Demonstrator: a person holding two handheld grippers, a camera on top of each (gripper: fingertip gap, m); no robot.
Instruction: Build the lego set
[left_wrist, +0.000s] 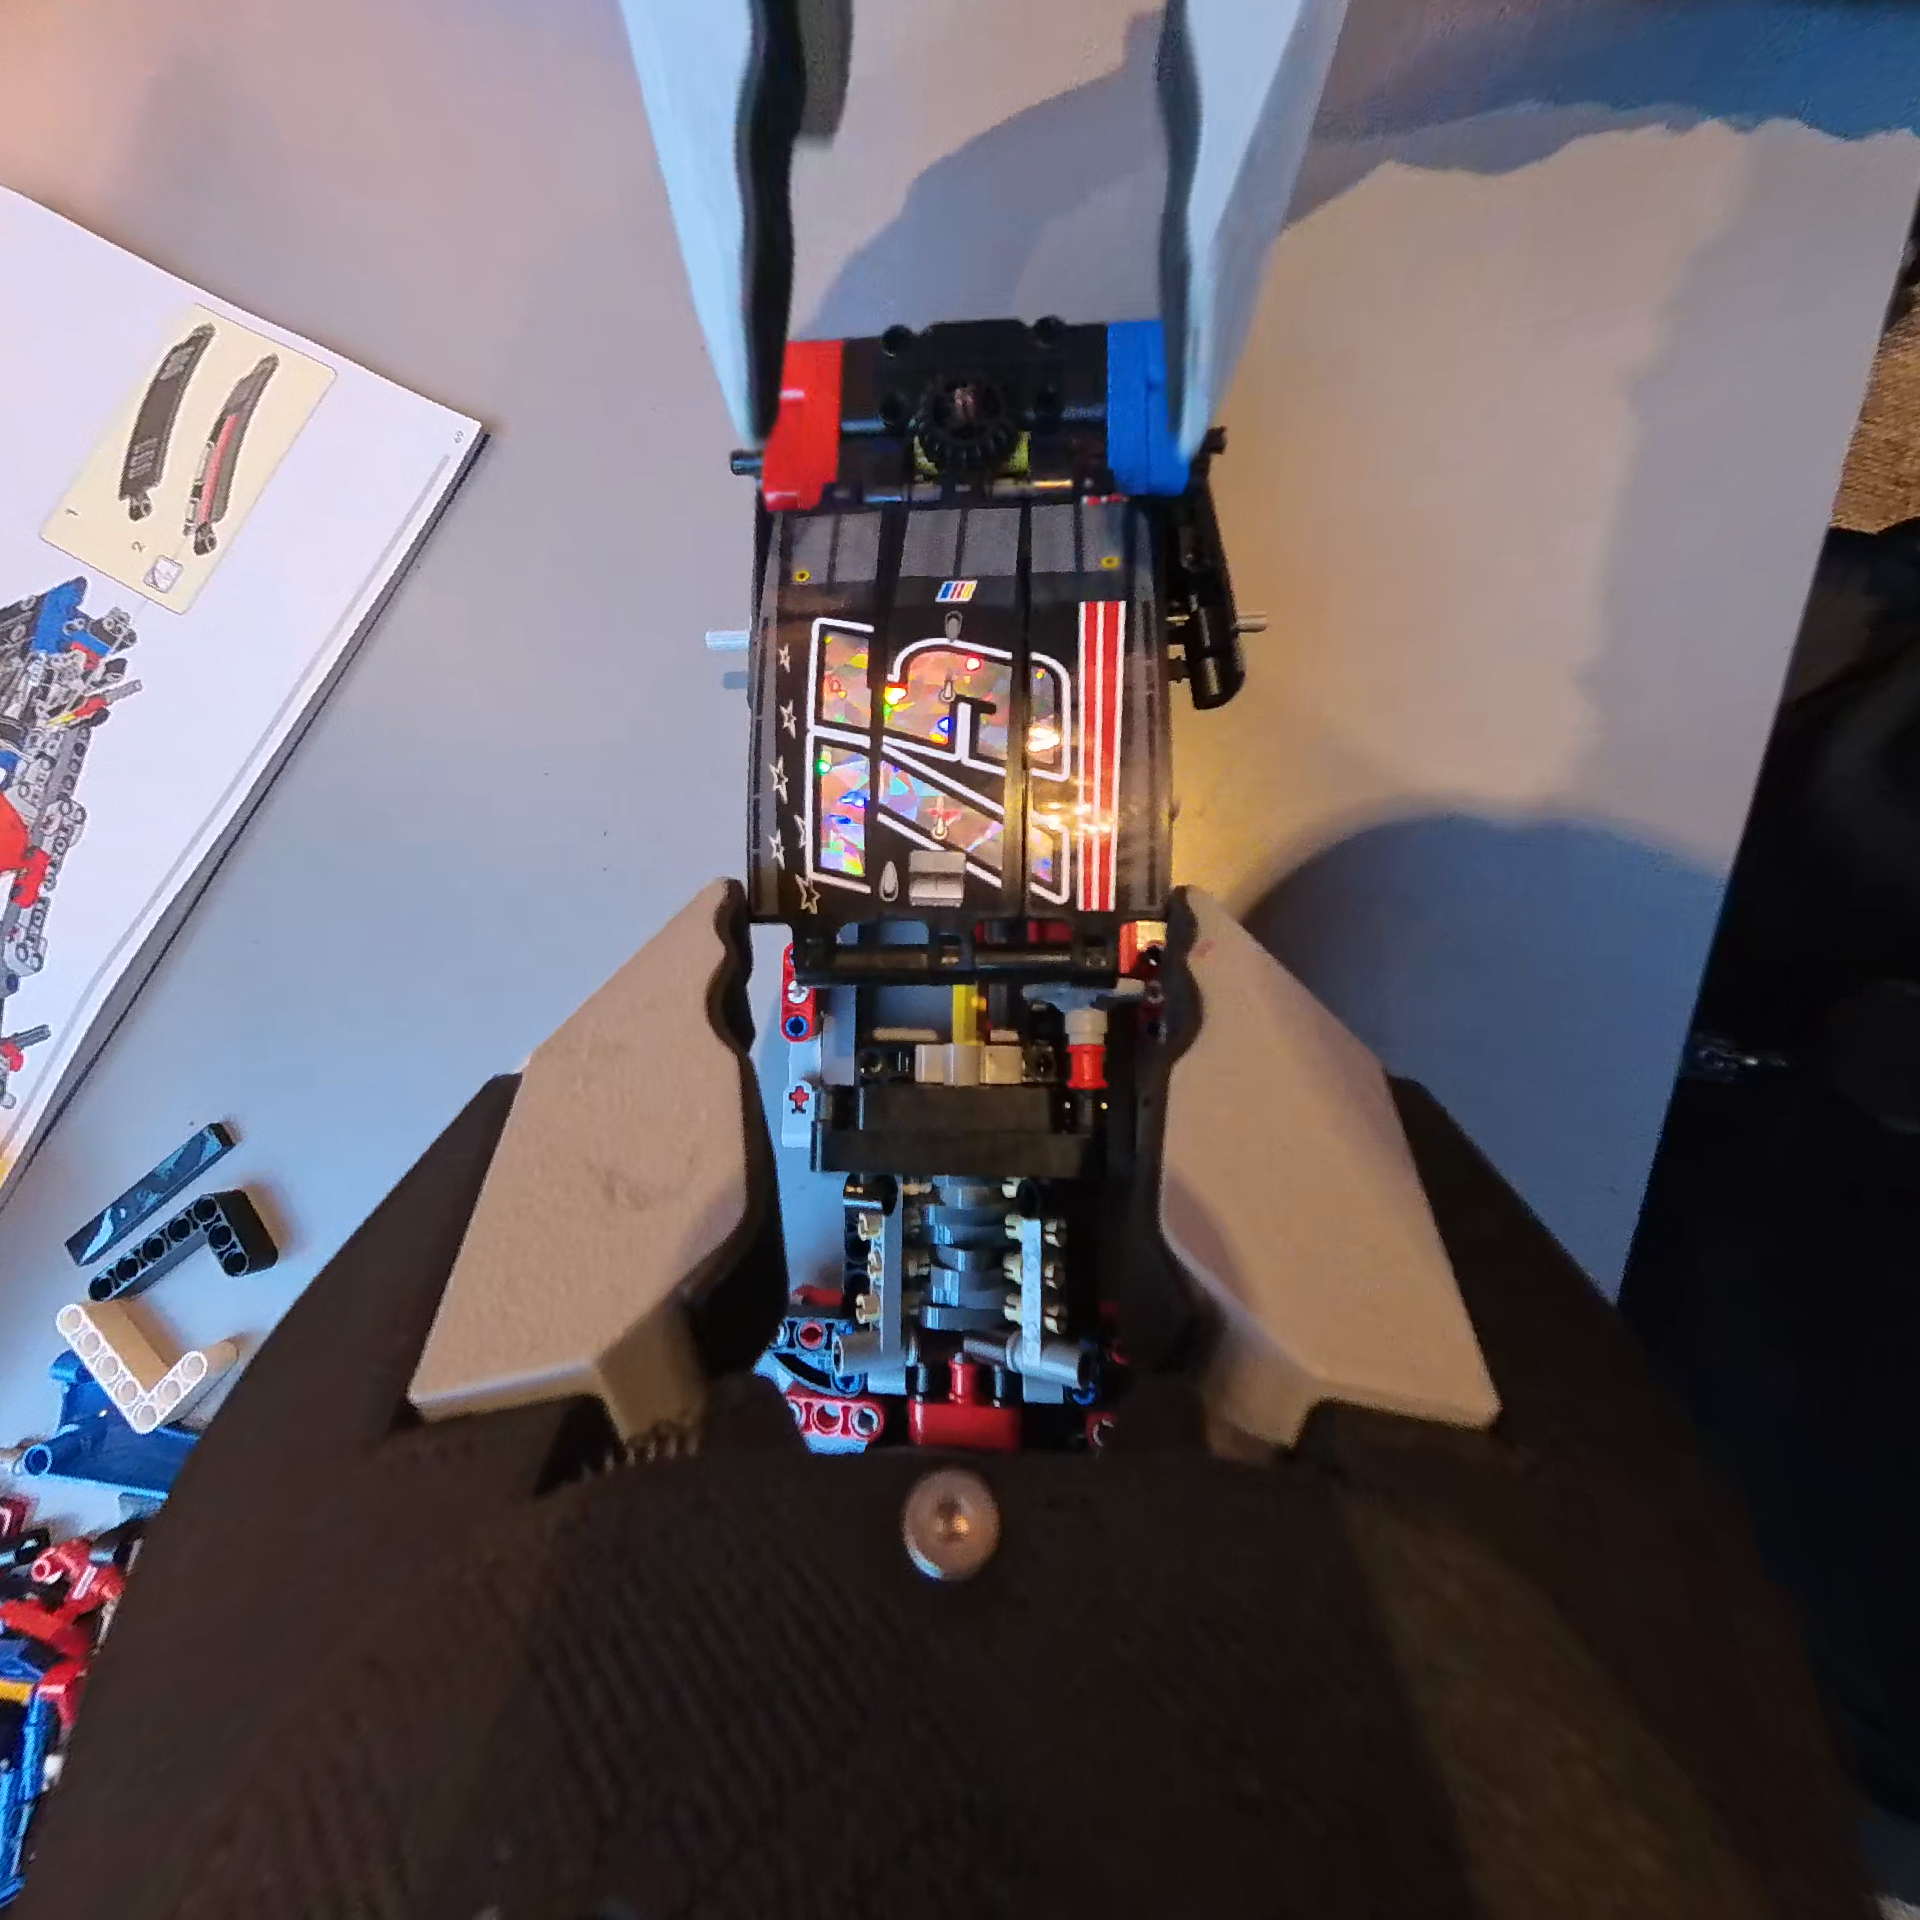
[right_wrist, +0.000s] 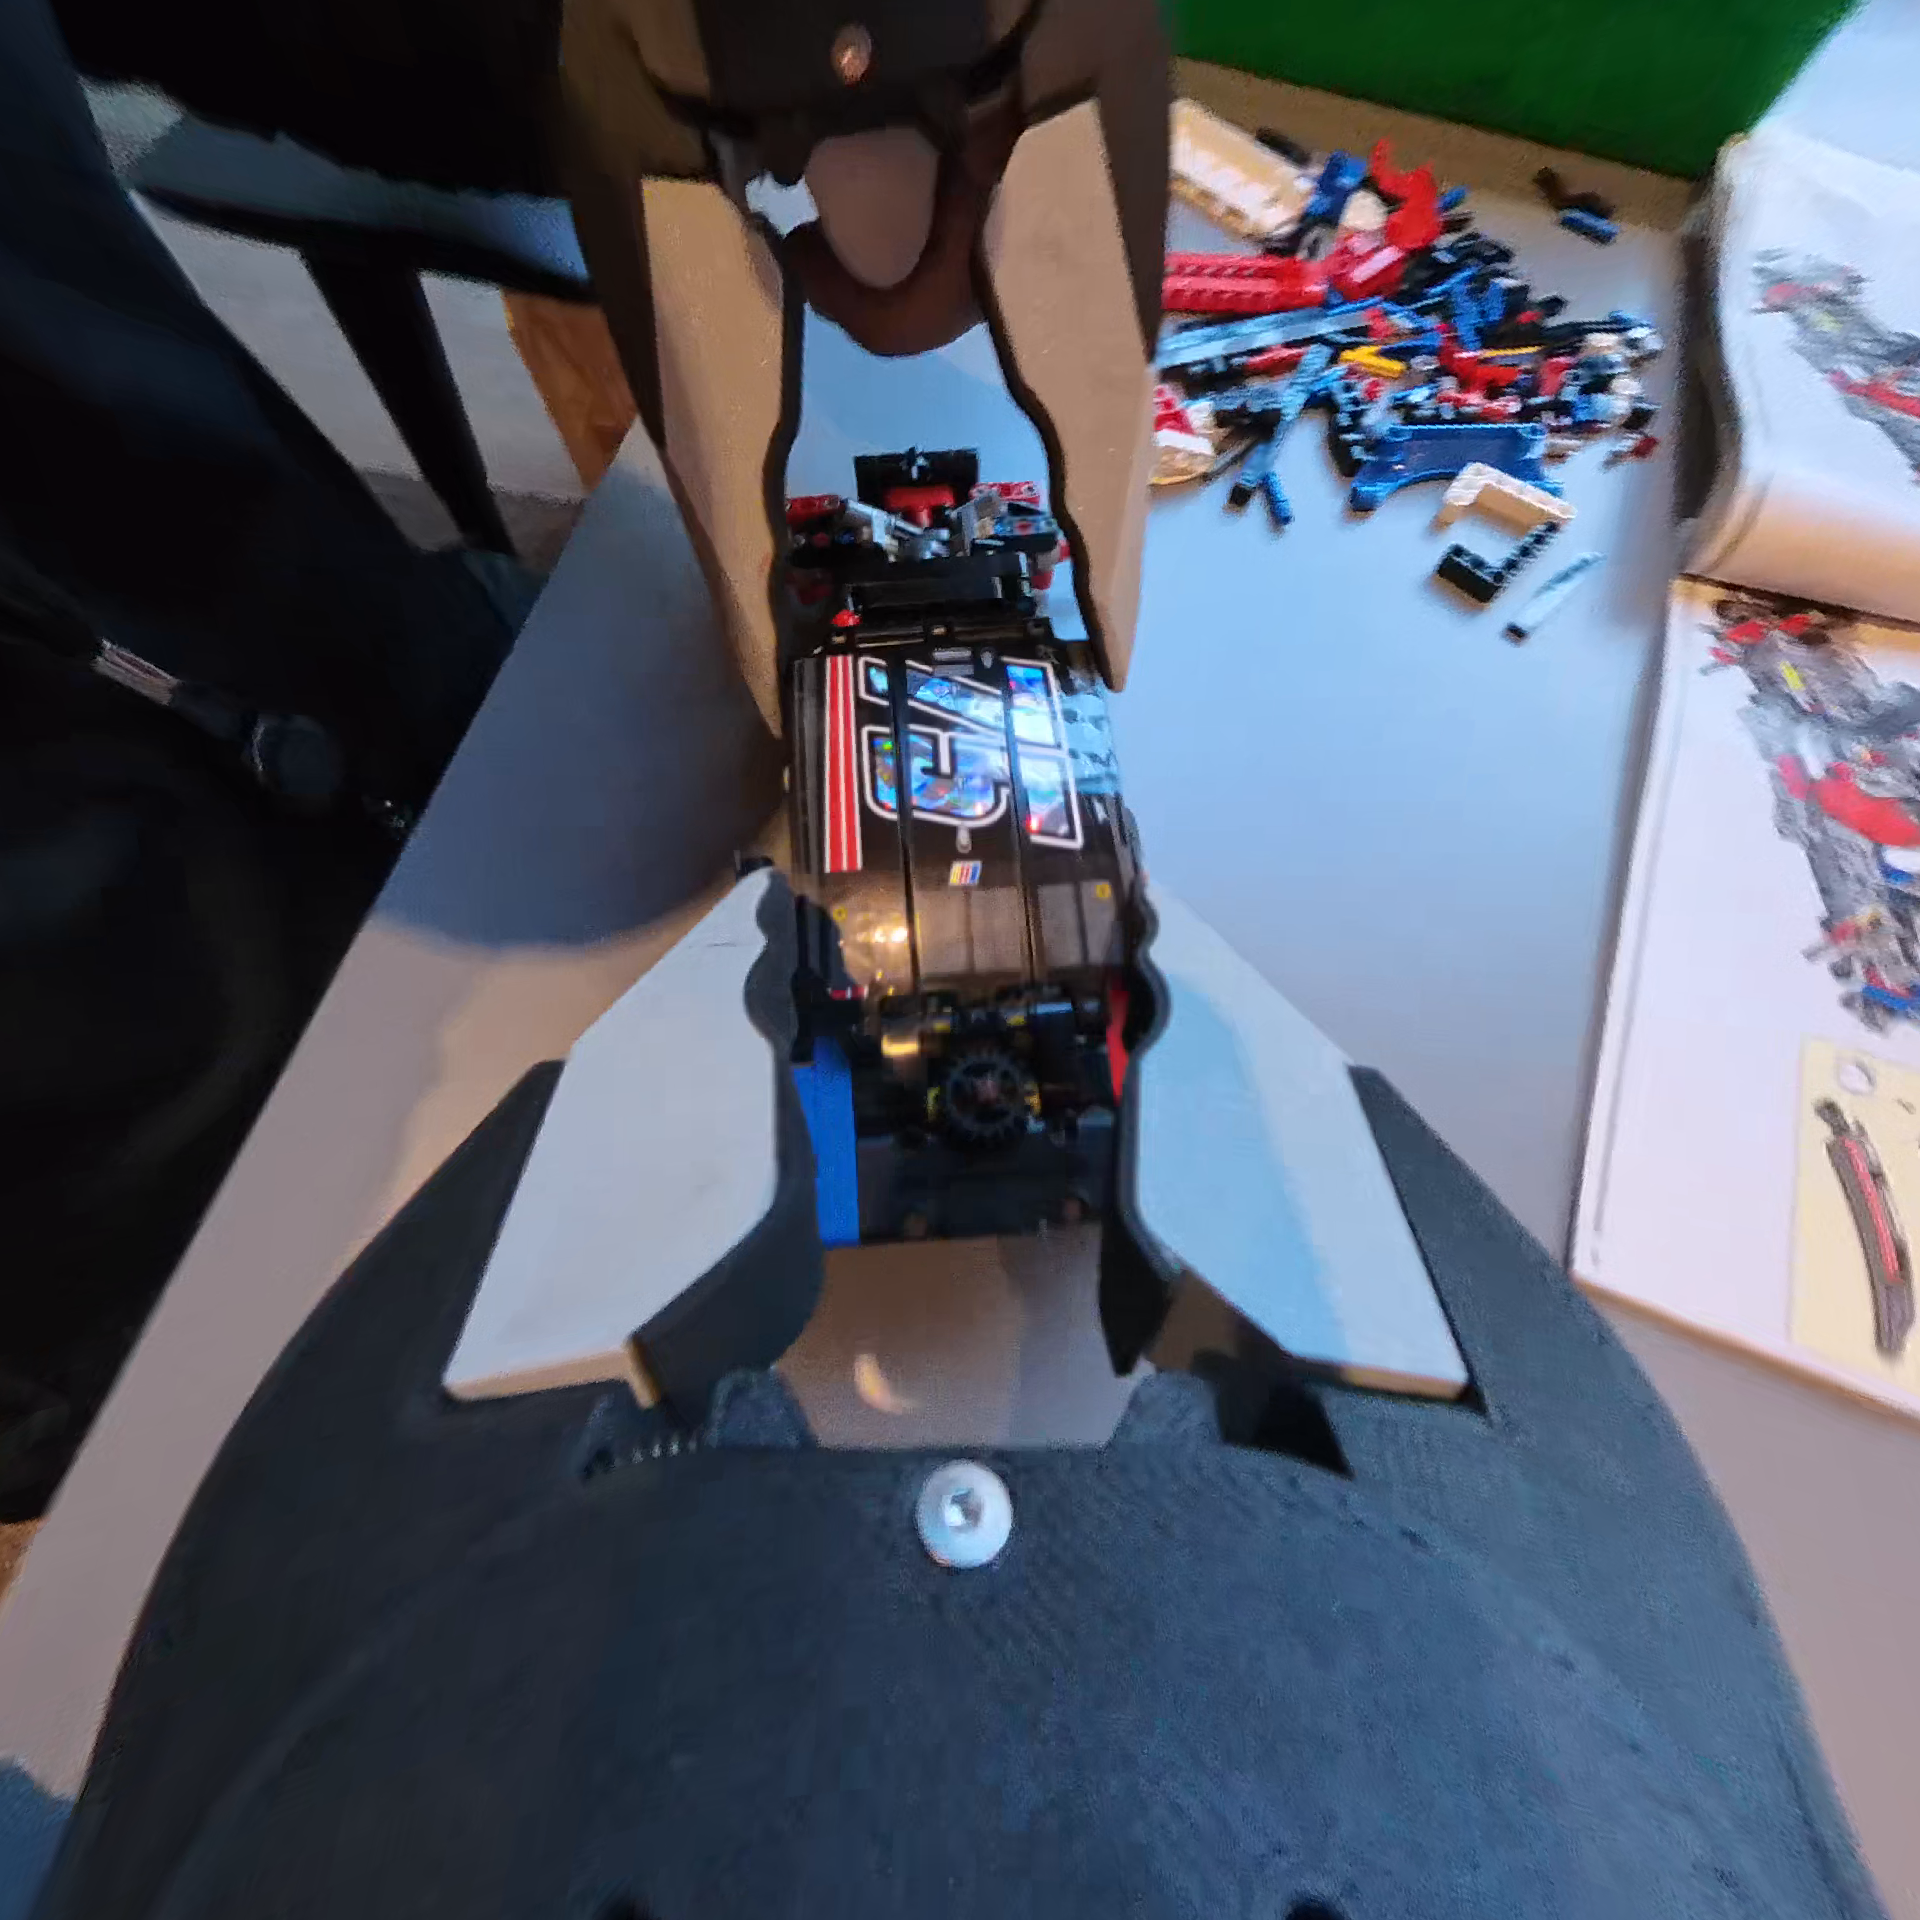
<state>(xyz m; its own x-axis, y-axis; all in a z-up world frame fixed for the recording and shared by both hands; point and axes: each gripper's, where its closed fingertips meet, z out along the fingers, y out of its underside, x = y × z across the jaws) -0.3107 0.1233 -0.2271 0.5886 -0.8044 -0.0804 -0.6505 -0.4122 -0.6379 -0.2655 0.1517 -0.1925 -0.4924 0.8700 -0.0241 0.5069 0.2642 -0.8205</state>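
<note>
The lego car body (left_wrist: 961, 727) sits on the pale surface (left_wrist: 520, 727), gripped at both ends: left hand-held gripper (left_wrist: 956, 925) has its jaws closed to about the car's width at the edge of the black stickered roof panel (left_wrist: 956, 717), and right hand-held gripper (right_wrist: 961, 935) clamps the opposite end w/ the red and blue blocks and black gear (right_wrist: 982, 1101). Progress looks mid-to-late: chassis, engine section (left_wrist: 966, 1268) and roof are on, but no wheels are visible and a big pile of loose parts (right_wrist: 1403, 343) remains, plus the open instruction booklet (left_wrist: 208, 623) and 2 L-shaped beams (left_wrist: 177, 1236) nearby. Underside and far flank are hidden; the right view is blurred, so exact contact there is hard to confirm.
</note>
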